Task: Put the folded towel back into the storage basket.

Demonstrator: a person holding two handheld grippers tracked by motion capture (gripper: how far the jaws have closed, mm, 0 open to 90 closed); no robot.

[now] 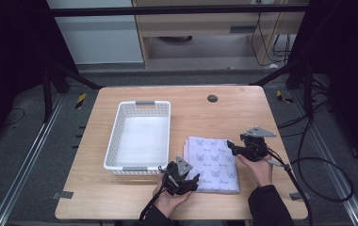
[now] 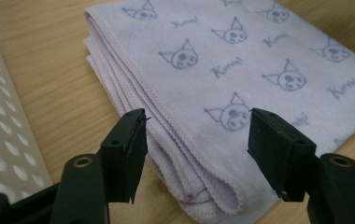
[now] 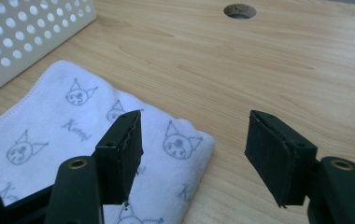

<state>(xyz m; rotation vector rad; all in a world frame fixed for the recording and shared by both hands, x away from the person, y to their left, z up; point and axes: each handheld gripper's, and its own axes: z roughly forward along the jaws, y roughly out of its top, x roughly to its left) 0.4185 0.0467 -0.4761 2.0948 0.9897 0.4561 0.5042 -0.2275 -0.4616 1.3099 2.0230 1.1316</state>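
Wooden table (image 1: 243,113) holds folded towel (image 1: 213,162); both grippers, left (image 1: 183,181) and right (image 1: 237,147), spread, should pinch all layers together.

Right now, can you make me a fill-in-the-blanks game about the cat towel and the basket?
1. The folded towel has little ____ faces printed on it.
2. The white basket has ____ inside it.
3. The fingers of the left gripper are ____, on either side of the towel's corner.
4. The towel lies on the wooden ____.

Missing words: cat; nothing; open; table
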